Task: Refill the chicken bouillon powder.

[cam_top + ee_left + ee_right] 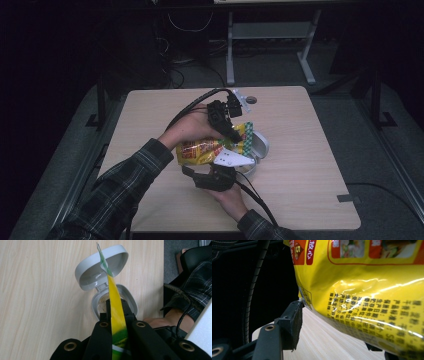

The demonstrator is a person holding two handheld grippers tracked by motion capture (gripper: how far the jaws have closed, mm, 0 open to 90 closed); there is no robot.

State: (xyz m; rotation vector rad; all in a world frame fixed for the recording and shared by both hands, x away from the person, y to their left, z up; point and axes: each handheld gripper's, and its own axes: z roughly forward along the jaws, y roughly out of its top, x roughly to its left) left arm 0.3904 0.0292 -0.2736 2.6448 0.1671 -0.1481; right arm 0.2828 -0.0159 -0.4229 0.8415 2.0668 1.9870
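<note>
A light wooden table (300, 150) bears a grey container (96, 305), its hinged lid (100, 267) open.

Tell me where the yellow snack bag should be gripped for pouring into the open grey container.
Probably as it is now: the left hand-held gripper pinches the yellow bag by its flat, thin top edge from above, while the right hand-held gripper cradles the bulging lower body from the person's side. The mouth then tips toward the grey container, whose lid is hinged open.

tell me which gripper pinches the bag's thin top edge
The left gripper: its jaws clamp the yellow bag by its flat top strip; the right gripper holds the bulging bottom.
</note>
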